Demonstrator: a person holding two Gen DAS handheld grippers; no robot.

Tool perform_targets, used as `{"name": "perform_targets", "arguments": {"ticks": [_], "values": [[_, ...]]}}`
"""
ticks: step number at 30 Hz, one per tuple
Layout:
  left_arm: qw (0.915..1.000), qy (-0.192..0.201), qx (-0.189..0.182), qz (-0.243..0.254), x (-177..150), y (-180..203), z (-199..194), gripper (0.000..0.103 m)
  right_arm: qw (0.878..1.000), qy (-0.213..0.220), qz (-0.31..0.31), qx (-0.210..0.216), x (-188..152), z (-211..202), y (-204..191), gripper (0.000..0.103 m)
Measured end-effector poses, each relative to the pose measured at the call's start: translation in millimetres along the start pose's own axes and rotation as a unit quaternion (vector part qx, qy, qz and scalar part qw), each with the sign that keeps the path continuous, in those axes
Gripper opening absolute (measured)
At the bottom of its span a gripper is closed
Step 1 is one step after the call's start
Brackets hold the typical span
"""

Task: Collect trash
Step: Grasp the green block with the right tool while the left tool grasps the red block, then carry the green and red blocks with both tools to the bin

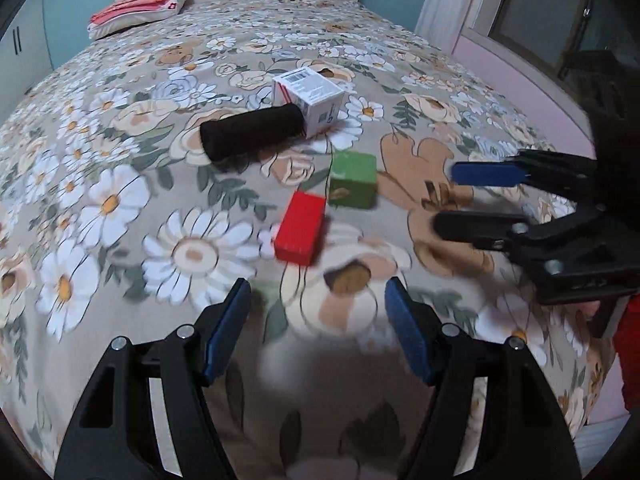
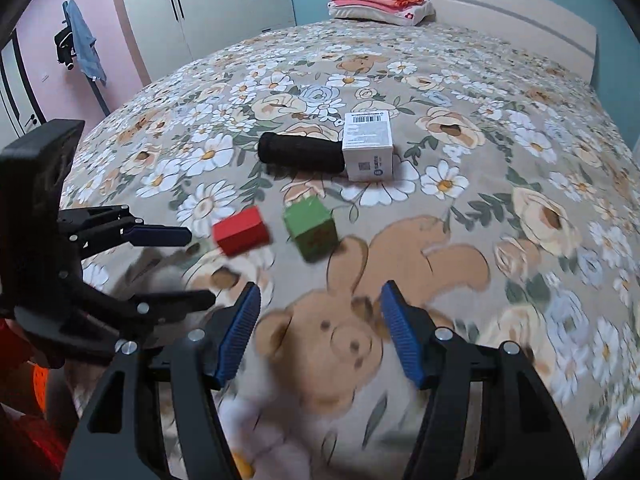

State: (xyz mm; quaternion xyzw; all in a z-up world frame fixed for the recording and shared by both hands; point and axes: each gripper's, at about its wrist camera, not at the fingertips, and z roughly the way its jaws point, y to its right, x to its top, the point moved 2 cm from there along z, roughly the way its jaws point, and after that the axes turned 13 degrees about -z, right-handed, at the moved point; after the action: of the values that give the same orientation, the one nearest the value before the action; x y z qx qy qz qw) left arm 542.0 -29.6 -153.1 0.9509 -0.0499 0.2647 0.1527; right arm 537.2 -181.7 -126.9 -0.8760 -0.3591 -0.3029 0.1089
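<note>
Left gripper (image 1: pixel 318 330): jaws apart, empty, low over bed (image 1: pixel 120 280).
Right gripper (image 2: pixel 320 326): jaws apart, empty; enters left view at 3 o'clock.
Red block (image 1: pixel 301 228): on bed, 12 o'clock of left gripper, near.
Green block (image 1: pixel 353 180): just beyond red, at 1 o'clock, apart from it.
Step, judged: approach to red block; centre jaws on narrow sides, close squarely.
Roll (image 1: pixel 252 132): black, touching box (image 1: pixel 310 98), at 11 o'clock.
Obstruction: none before red block; right gripper near, possible crowding.
Pillow (image 1: pixel 140 8): far, 11 o'clock.
</note>
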Motion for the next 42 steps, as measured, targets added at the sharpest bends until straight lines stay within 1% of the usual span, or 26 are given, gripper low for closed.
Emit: {"name": "perform_targets", "arguments": {"ticks": [4,9,12,14,15,16,17,18,20,21,22,23,26,34,42], "values": [[0.9999,-0.008,-0.008,0.001,11,-3,15,0.069,1.0,-0.009,-0.008,0.009,12,24,10,0.065],[0.9998,-0.005,-0.018,0.0,20,-3,25,0.069,1.0,-0.017,-0.018,0.016,23,46,16,0.065],[0.9997,-0.005,-0.023,-0.002,23,-4,28,0.067,0.999,-0.019,-0.026,0.022,30,56,18,0.065],[0.9997,-0.005,-0.022,-0.005,26,-5,31,0.059,0.999,-0.018,-0.03,0.022,33,59,17,0.064],[0.9997,-0.006,-0.023,-0.008,27,-6,32,0.057,0.999,-0.017,-0.031,0.024,35,61,17,0.063],[0.9997,-0.006,-0.023,-0.01,28,-7,33,0.053,0.999,-0.018,-0.033,0.028,36,62,16,0.058],[0.9996,-0.007,-0.022,-0.014,29,-8,34,0.046,0.999,-0.02,-0.037,0.032,37,64,15,0.054],[0.9996,-0.008,-0.021,-0.016,30,-9,35,0.043,0.998,-0.021,-0.04,0.033,37,66,14,0.052],[0.9994,-0.01,-0.022,-0.025,32,-12,36,0.031,0.998,-0.023,-0.041,0.032,39,68,11,0.047],[0.9992,-0.011,-0.022,-0.032,33,-14,37,0.029,0.998,-0.022,-0.041,0.032,40,69,10,0.045],[0.9991,-0.012,-0.02,-0.036,34,-15,38,0.023,0.998,-0.021,-0.038,0.034,41,69,9,0.035],[0.9988,-0.012,-0.019,-0.044,34,-18,38,0.02,0.998,-0.021,-0.035,0.039,41,69,9,0.033],[0.9974,-0.015,-0.029,-0.065,36,-23,35,0.02,0.999,-0.019,-0.028,0.034,42,67,7,0.033],[0.9973,-0.014,-0.013,-0.07,33,-21,22,0.02,1.0,-0.022,-0.016,0.009,39,47,5,0.033],[0.9974,0.0,0.011,-0.071,37,-21,-9,0.02,0.999,-0.024,-0.016,-0.021,45,17,-5,0.033]]}}
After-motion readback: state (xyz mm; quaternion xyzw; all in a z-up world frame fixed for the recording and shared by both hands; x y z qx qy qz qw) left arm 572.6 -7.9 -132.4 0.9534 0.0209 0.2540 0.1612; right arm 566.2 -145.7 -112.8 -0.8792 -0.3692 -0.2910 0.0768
